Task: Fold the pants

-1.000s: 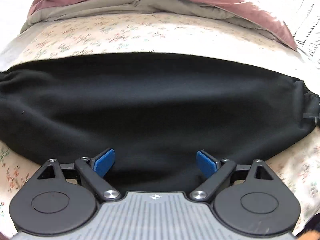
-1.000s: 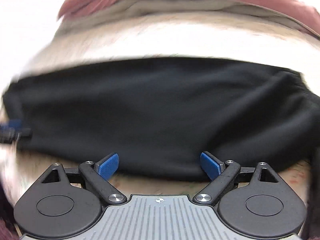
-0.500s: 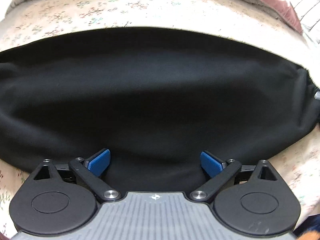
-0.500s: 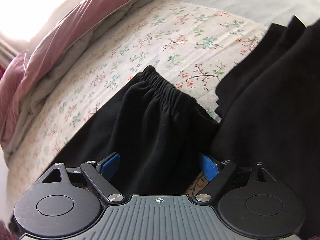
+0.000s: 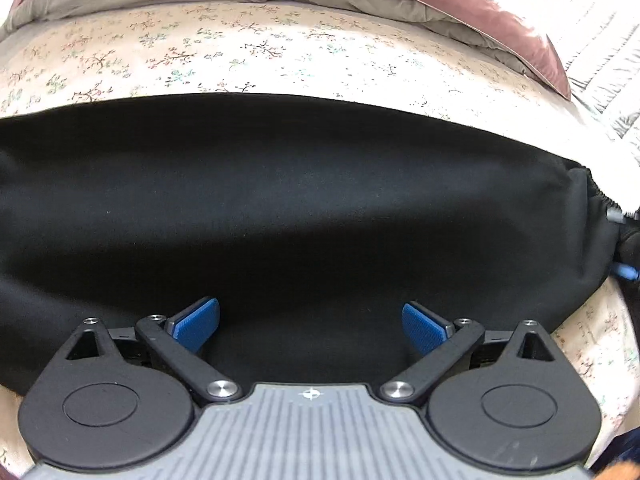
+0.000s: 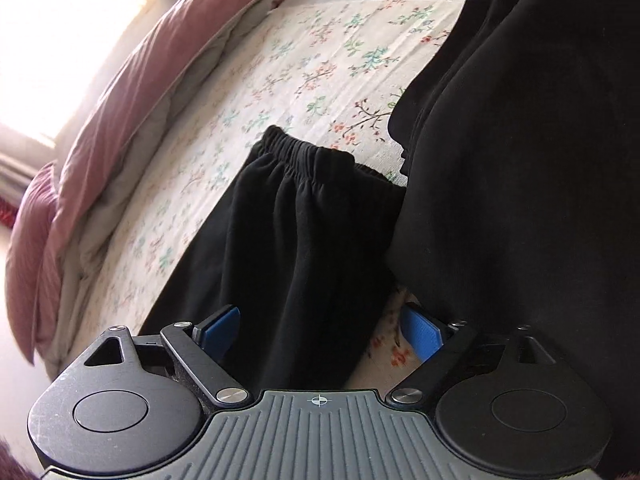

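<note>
Now black pants (image 5: pixel 304 208) spread flat across floral sheet (image 5: pixel 248 52), leg running left to right, elastic cuff (image 5: pixel 596 188) at far right edge; left gripper (image 5: pixel 311 326) low over near hem, blue pads (image 5: pixel 198 324) wide apart, nothing between them. Right gripper (image 6: pixel 320 330) spread open too, straddling pant leg near gathered cuff (image 6: pixel 304 152), pads not pressing cloth; more black fabric (image 6: pixel 520 184) piled at right; pink duvet (image 6: pixel 120 92) bunched along far side of bed.
</note>
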Tool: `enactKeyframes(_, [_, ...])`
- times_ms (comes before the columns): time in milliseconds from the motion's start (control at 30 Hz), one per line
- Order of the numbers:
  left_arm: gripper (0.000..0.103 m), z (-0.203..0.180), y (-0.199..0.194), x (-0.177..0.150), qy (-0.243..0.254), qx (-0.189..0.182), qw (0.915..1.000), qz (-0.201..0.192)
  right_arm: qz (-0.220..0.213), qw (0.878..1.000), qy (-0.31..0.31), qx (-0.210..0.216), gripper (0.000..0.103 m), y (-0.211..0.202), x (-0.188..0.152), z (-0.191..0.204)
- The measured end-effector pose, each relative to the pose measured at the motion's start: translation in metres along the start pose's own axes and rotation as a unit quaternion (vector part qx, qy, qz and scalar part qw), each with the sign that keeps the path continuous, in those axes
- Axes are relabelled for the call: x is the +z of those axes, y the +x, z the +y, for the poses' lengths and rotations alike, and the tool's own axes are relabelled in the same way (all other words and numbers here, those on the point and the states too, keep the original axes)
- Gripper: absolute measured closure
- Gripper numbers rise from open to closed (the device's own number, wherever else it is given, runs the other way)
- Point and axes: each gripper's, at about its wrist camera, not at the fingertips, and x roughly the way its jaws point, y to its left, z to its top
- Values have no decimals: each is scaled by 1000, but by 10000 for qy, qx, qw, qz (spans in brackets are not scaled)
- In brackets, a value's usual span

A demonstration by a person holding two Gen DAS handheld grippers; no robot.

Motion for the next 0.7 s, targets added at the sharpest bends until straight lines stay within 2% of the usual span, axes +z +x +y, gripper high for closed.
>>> enactKeyframes(67, [0,-8,-7,-1,9,39,10000,6,-157,9998,92,85,13,3,0,4])
enactKeyframes(200, [0,2,-12,1,-197,2,9998,30,-475,9988,135,-48,15,12,2,11])
enactKeyframes(233, [0,5,-12,2,-248,22,9997,28,-553,9983,113,-121,19,13,2,14])
enactKeyframes(300, [0,13,-5,-4,-339,45,9994,9,-711,9967,-15,-391,39,14,1,19])
enactKeyframes(333, [0,9,-3,-1,-381,39,9993,-1,-762,9953,-115,-588,60,15,0,23])
enactKeyframes(367, [0,10,-3,-3,-407,28,9992,-10,-806,9934,-186,-795,75,15,-2,25])
enactKeyframes(433, [0,13,-5,-7,-383,26,9993,-13,-891,9911,-310,-936,84,14,-3,26])
enactKeyframes(500, [0,11,-6,-6,-343,57,9994,7,-997,9903,-346,-907,89,11,-5,29])
enactKeyframes(567, [0,12,-4,-2,-395,38,9992,24,-1271,9855,-637,-921,90,4,-10,41])
enactKeyframes(700, [0,29,-9,3,-842,-88,9964,-96,-1945,9630,-1551,-1035,91,-11,-30,80])
